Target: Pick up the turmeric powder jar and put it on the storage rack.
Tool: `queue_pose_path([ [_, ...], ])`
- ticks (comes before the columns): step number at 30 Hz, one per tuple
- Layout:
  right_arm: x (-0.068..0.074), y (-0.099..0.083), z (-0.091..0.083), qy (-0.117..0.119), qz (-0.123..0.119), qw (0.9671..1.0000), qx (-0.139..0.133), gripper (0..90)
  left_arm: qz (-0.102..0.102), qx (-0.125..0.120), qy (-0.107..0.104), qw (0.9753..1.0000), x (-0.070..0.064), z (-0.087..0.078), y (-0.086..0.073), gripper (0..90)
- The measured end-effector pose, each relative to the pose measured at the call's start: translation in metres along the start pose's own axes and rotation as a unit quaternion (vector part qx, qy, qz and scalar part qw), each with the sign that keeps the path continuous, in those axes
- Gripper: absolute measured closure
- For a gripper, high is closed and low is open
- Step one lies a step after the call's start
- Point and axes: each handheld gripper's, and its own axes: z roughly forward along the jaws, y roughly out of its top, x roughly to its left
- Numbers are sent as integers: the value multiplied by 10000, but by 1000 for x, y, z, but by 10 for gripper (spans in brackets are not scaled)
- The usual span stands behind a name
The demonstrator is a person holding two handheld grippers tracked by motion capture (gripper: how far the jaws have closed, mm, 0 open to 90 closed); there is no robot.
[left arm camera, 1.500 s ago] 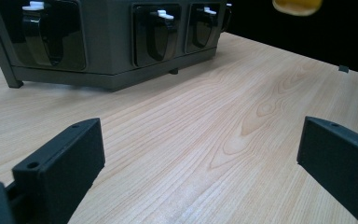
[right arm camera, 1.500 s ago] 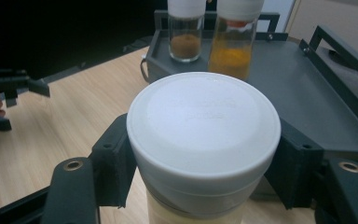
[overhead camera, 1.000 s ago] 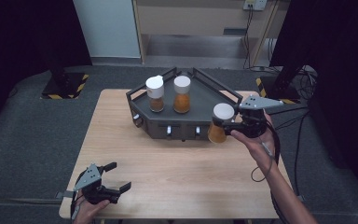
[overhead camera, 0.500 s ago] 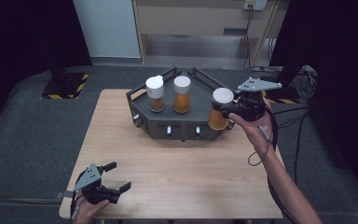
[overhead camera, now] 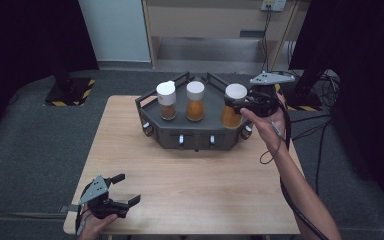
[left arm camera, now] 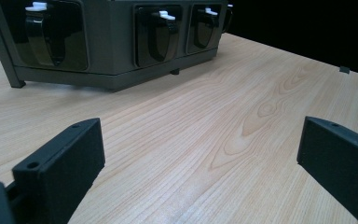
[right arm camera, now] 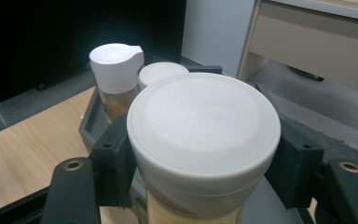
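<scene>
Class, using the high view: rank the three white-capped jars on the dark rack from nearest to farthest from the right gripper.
1. Right-hand jar, clamped between the right gripper's fingers.
2. Middle jar, at the centre of the rack.
3. Left-hand jar, at the rack's far left.

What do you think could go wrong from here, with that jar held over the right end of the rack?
The right tool grips the jar by its white lid alone, so a loose lid could let the jar drop. The jar hangs close to the middle jar on the dark rack; a sideways swing might knock it. The left tool rests open near the table's front edge, too far off to steady anything.
</scene>
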Motion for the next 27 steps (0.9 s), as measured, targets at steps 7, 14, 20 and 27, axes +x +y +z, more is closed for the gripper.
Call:
queue_pose_path([
  [7,-6,2,16,-156,92,9998,9,334,-10,-2,-2,10000,0,0,0,0],
  [14,-10,2,32,-273,121,9996,11,335,-31,-9,0,10000,1,0,-1,0],
  [20,-11,1,48,-390,161,9991,33,334,-37,-16,1,10000,1,0,-1,0],
  [27,-16,-6,65,-434,323,9985,70,334,-39,-16,-8,10000,1,0,-1,0],
])
